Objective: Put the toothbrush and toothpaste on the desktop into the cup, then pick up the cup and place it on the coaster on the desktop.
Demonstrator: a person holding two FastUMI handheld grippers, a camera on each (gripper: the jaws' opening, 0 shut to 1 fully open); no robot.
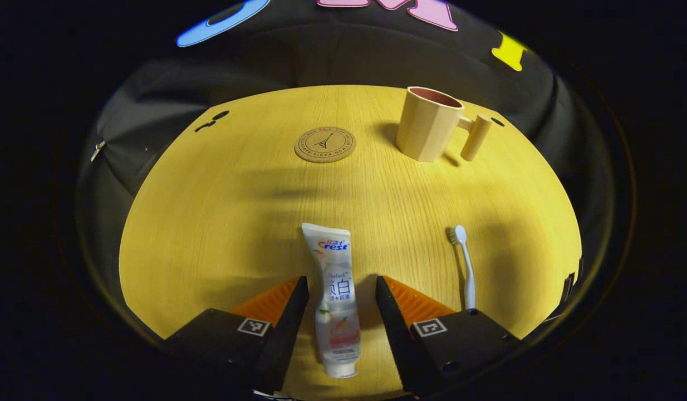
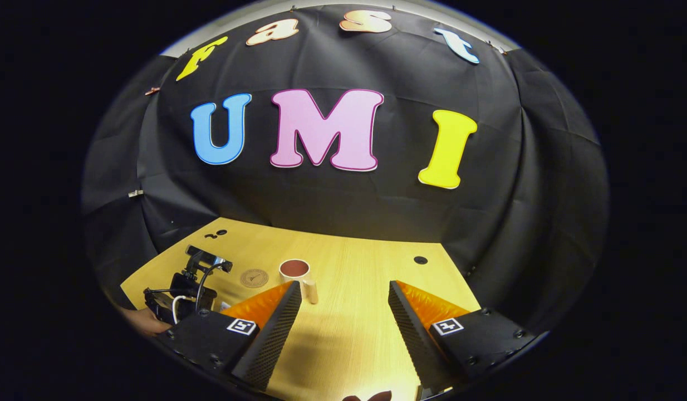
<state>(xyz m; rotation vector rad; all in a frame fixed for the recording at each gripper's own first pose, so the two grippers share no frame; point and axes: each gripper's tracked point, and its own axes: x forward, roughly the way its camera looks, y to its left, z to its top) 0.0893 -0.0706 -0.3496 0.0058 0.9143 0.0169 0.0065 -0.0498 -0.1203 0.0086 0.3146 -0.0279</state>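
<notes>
Wood-grain counter (image 1: 221,223) carries all task items, laid apart so each can be taken singly. Cup (image 1: 430,125) upright, far ahead-right of left claw (image 1: 342,289), mouth up to receive. Coaster (image 1: 325,144) far ahead, bare. Left claw spread wide, straddling toothpaste (image 1: 335,301) lengthwise, no contact seen; likely pre-grasp. Toothbrush (image 1: 465,267) flat, just right of it. Right claw (image 2: 342,303) released, empty, held high, cup beyond.
</notes>
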